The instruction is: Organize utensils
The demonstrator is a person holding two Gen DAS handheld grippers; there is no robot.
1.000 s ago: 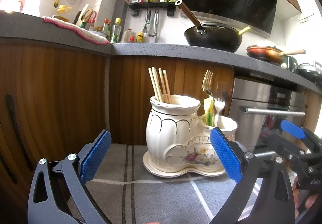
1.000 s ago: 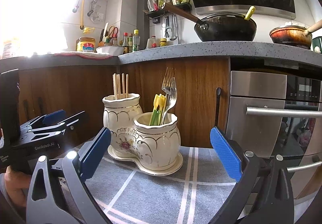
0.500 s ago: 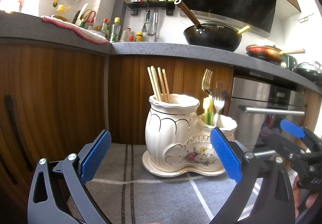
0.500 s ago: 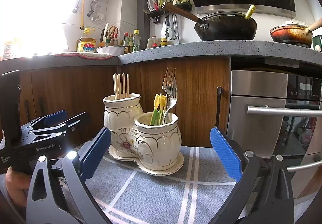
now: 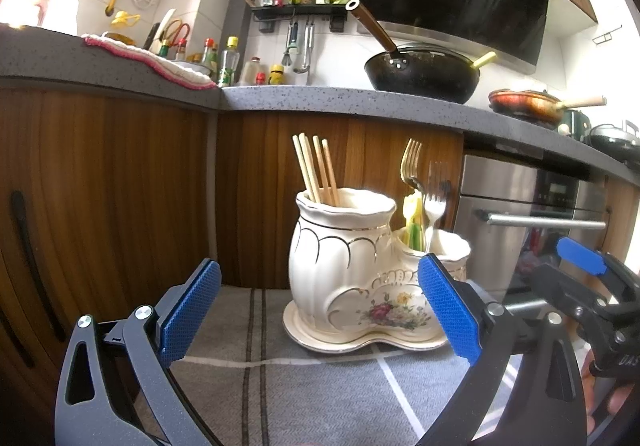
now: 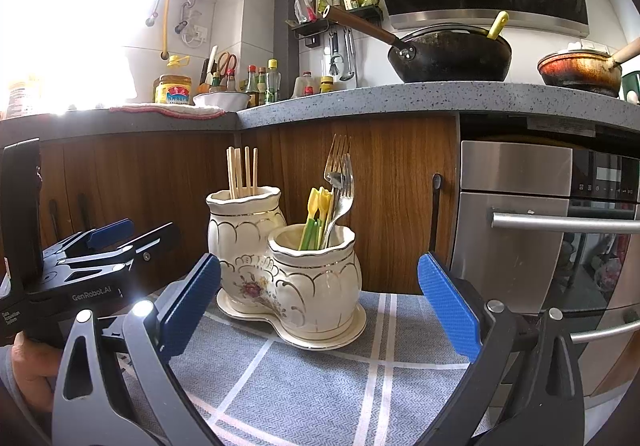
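Observation:
A cream ceramic double holder (image 5: 352, 278) (image 6: 280, 270) with gold trim and a flower print stands on a grey striped cloth (image 5: 280, 378) (image 6: 304, 382). Its taller pot holds wooden chopsticks (image 5: 316, 171) (image 6: 242, 171). Its lower pot holds metal forks (image 5: 412, 165) (image 6: 340, 173) and yellow-green plastic utensils (image 5: 414, 224) (image 6: 316, 217). My left gripper (image 5: 320, 310) is open, short of the holder, with nothing between its fingers. My right gripper (image 6: 320, 310) is open too, facing the lower pot, and holds nothing. Each gripper shows at the edge of the other's view.
Brown wooden cabinet doors (image 5: 120, 197) stand behind the holder, and a steel oven with a bar handle (image 6: 560, 224) is to the right. The grey counter (image 6: 400, 97) above carries a black wok (image 6: 452, 57), a red pan (image 6: 580, 67), bottles and a cloth.
Both views have barely shifted; the holder sits a little lower left in the left wrist view. Both grippers remain open and empty.

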